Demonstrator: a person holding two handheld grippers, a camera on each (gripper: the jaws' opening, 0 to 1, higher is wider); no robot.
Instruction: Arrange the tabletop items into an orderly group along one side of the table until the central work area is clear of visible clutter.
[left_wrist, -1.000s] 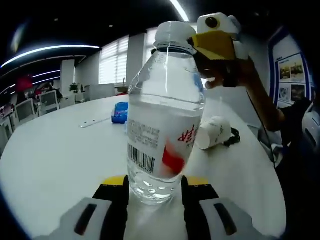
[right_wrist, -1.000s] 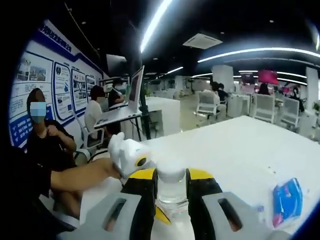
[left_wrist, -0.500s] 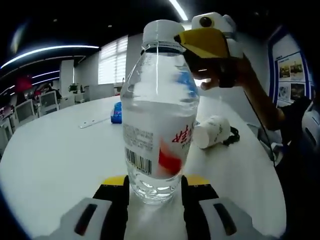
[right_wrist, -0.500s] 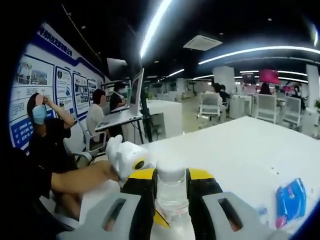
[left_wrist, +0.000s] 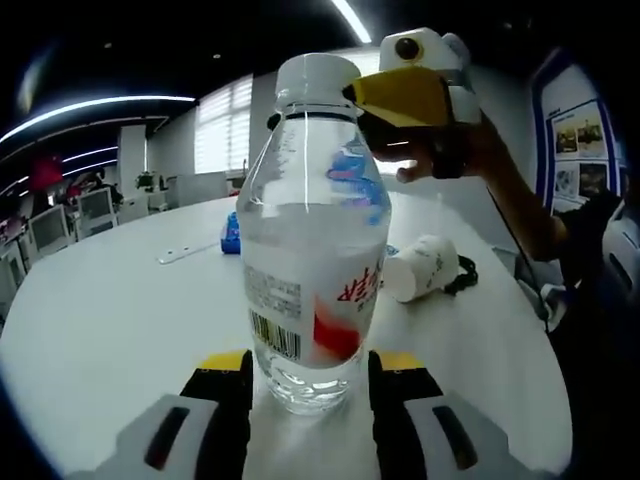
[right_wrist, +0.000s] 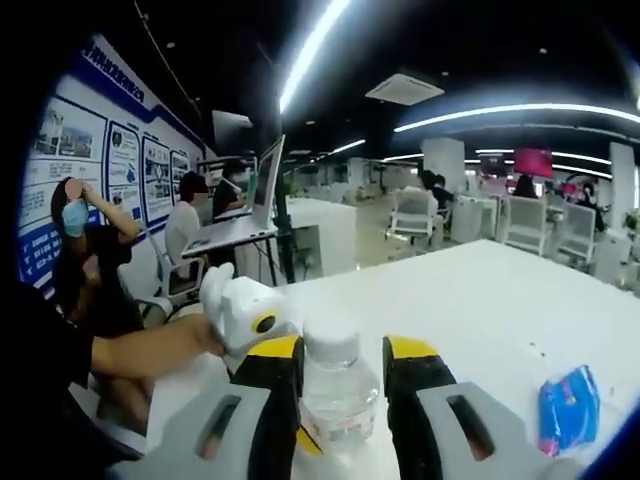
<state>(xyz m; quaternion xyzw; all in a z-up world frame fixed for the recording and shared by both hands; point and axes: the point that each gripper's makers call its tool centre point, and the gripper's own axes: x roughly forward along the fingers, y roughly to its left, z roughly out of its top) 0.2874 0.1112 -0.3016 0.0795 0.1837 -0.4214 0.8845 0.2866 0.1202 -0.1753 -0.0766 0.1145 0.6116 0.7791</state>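
The left gripper (left_wrist: 308, 375) had its two jaws on either side of the base of a clear water bottle (left_wrist: 312, 230); narrow gaps seemed to show beside the bottle, so whether it gripped or merely bracketed it could not be told. The bottle stood upright on the white table (left_wrist: 110, 300), part full, with a white cap and a red-and-white label.

In the right gripper view, the right gripper (right_wrist: 342, 375) had its jaws spread to either side of the bottle's cap and neck, with clear gaps, so it appeared released. In the left gripper view that same gripper showed as a yellow and white body just beside the cap.

Farther out on the table lay a white paper cup (left_wrist: 420, 267) tipped on its side, with a black cord beside it. A blue packet (right_wrist: 562, 405) lay well apart from the bottle, near a thin white strip (left_wrist: 190, 247).

Judging from this, the tidying looked barely begun: the items remained scattered, and nothing was yet grouped along one side.
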